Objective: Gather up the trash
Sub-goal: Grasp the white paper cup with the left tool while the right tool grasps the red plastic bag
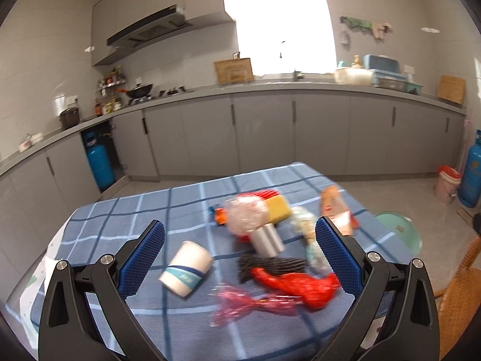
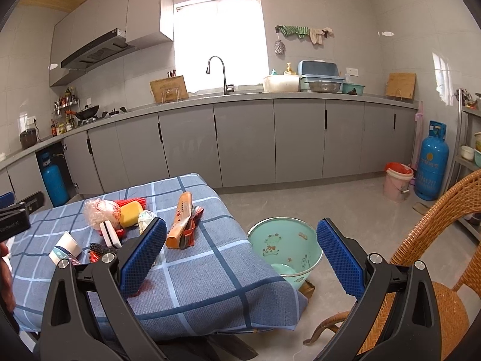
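Blue checked tablecloth (image 2: 210, 270) holds trash before grey kitchen cabinets (image 2: 243, 141).

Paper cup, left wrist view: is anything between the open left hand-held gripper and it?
Nothing visible. The paper cup lies on its side on the checked tablecloth, between the open pads of the left hand-held gripper. Only bare cloth shows around it; the red plastic bag lies apart, to its right.
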Tool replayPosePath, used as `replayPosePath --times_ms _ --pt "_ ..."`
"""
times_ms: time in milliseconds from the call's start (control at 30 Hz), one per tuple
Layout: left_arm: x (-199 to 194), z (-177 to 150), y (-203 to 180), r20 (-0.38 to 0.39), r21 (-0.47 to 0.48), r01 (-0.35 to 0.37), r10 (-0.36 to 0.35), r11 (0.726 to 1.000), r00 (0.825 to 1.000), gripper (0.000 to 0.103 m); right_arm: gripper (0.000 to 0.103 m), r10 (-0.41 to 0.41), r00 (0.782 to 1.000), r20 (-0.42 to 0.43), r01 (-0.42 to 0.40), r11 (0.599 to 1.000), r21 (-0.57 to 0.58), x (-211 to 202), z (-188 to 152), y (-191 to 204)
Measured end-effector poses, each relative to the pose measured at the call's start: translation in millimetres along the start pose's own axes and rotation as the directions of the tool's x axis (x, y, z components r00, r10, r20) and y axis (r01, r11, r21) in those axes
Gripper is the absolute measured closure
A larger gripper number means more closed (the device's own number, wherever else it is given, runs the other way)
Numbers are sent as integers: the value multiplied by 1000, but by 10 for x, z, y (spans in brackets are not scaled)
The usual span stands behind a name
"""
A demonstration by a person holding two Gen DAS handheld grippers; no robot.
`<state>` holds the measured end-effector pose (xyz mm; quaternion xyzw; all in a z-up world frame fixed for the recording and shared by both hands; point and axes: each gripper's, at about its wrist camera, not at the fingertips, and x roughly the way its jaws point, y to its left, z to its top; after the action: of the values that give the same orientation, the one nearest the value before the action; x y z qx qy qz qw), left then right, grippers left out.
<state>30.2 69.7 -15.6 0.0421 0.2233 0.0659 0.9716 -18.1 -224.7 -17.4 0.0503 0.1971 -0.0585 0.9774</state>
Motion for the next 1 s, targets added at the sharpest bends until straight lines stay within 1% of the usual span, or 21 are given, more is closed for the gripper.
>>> replayPosePath --times_ms 100,200,267,400,533,600,667,767,833,1000 --pt "205 -93 313 -39 -19 -75 74 997 996 4 5 27 999 -22 -27 1000 -15 136 -33 155" --pt "444 -244 670 -101 -39 -158 154 987 983 4 5 61 997 -42 -63 997 -41 288 -72 332" --pt "584 -355 866 -146 -54 -191 182 980 972 4 5 81 995 -65 -85 994 -64 421 -123 479" --pt "781 -545 1075 -207 -62 -228 211 972 955 4 5 108 987 -116 -121 987 -106 661 -235 718" --pt "974 -631 1093 -242 -55 -211 192 976 951 4 5 127 979 -161 -151 977 -151 908 -302 936" --pt "1074 -654 1026 -248 -37 -192 177 981 953 4 5 134 975 -176 -163 973 -163 1019 -307 1018" --pt "1206 -693 938 -268 -14 -167 157 986 950 4 5 144 971 -190 -176 970 -167 1101 -331 1082" --pt "1354 -743 848 -285 9 -135 132 991 950 4 5 137 968 -211 -176 967 -182 1190 -400 1140" --pt "1474 -785 819 -300 17 -103 103 995 948 4 5 132 965 -226 -175 968 -182 1240 -444 1151" --pt "1660 -850 765 -318 43 -47 58 998 946 5 5 130 957 -258 -179 968 -176 1385 -524 1187"
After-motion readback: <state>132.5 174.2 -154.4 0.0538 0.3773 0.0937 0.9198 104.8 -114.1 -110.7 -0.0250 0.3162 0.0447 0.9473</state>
